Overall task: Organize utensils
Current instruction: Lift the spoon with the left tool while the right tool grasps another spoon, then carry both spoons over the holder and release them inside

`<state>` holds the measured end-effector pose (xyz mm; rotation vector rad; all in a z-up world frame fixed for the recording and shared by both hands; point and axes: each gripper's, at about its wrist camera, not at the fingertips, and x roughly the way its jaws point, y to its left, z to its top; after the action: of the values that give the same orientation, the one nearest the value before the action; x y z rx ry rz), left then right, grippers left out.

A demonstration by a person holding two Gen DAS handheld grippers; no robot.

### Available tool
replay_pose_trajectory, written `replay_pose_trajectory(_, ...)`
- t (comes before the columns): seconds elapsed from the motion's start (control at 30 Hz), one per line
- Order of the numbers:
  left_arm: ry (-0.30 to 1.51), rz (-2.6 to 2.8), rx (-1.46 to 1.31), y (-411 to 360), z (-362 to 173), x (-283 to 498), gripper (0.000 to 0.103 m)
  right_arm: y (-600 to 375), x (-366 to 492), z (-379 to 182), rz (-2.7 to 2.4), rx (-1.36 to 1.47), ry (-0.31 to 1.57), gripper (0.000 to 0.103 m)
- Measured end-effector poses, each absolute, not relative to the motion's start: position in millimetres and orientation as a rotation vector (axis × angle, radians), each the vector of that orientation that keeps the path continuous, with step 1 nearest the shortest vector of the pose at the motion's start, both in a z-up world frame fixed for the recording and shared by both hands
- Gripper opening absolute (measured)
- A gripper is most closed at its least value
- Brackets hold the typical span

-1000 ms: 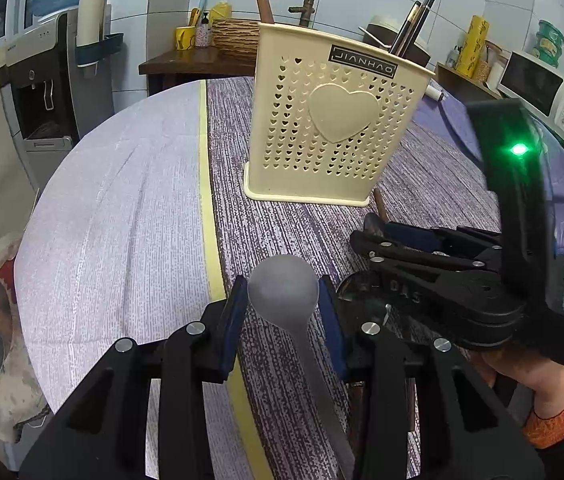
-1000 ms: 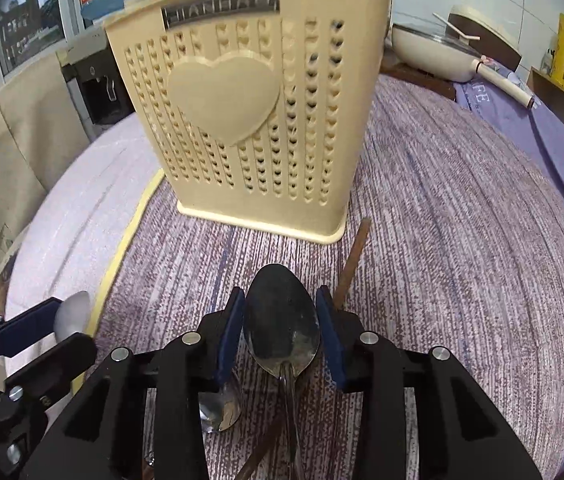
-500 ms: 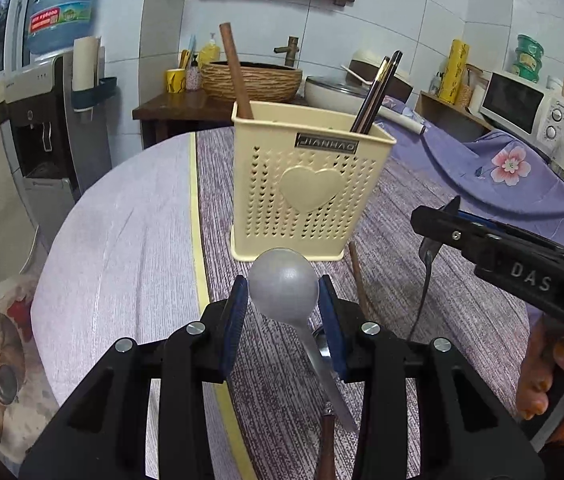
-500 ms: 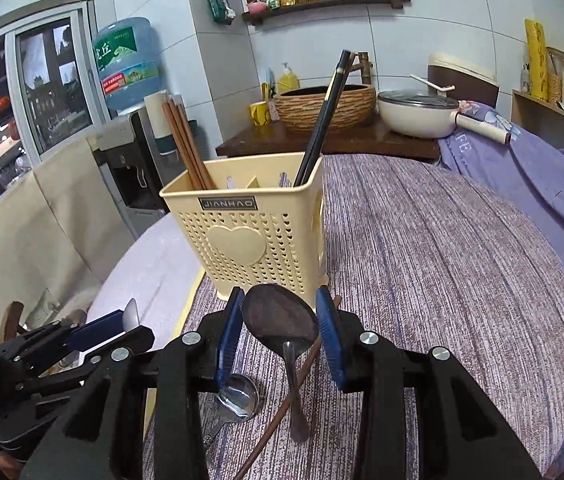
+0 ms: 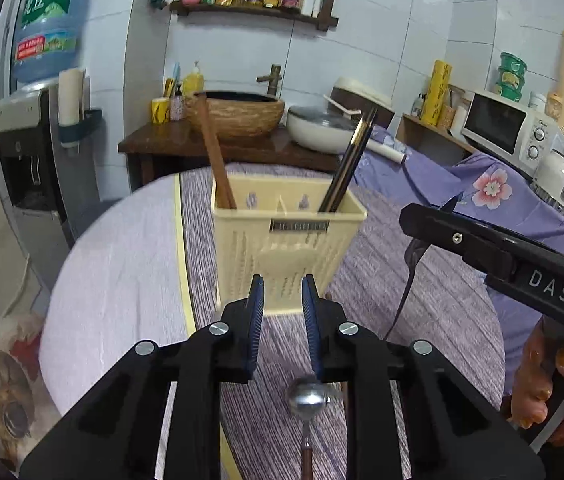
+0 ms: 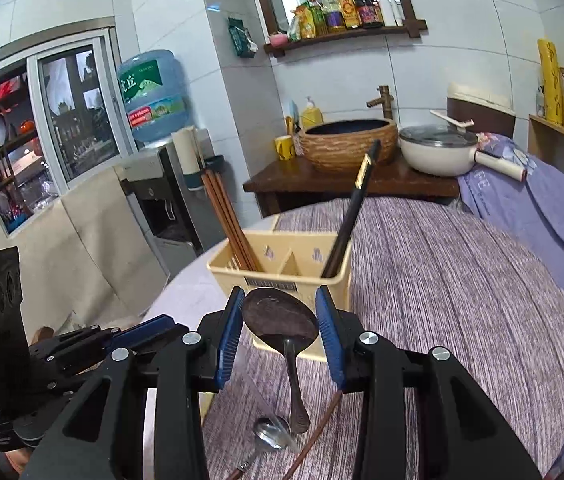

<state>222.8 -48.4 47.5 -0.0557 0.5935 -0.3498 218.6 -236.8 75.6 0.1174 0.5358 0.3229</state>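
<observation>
A cream perforated utensil holder stands on the round table, also in the right wrist view, with brown chopsticks in its left compartment and dark chopsticks in its right. My right gripper is shut on a dark metal spoon by its bowl, raised in front of the holder; it shows at the right of the left wrist view. My left gripper is open and empty. A silver spoon lies on the cloth below it, also in the right wrist view.
A loose brown chopstick lies on the purple striped tablecloth beside the silver spoon. A side table with a woven basin and a white pot stands behind. A water dispenser is at the left, a microwave at the right.
Both grippers have risen above the holder's rim. My left gripper has let go of its silver spoon, which now lies on the cloth. My right gripper still holds the dark spoon.
</observation>
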Motion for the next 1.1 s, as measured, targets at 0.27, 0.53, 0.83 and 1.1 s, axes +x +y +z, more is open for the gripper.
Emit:
replay_pose_trajectory(0.27, 0.6, -0.252, -0.055, -34, 46, 242, 0.037, -236, 223, 69, 0.296, 0.098, 0.53, 0.036)
replay_pose_trajectory(0.53, 0.809, -0.158, 0.026, -46, -35, 283, 0.063, -233, 222, 58, 0.282, 0.095, 0.548, 0.036)
replay_pose_trajectory(0.83, 1.007, -0.122, 0.065, -69, -100, 330, 0.061, -239, 216, 59, 0.262, 0.083, 0.54, 0.036)
replay_pose_trajectory(1.1, 1.014, -0.12, 0.069, -72, -103, 335, 0.04, -239, 217, 53, 0.265, 0.095, 0.548, 0.036)
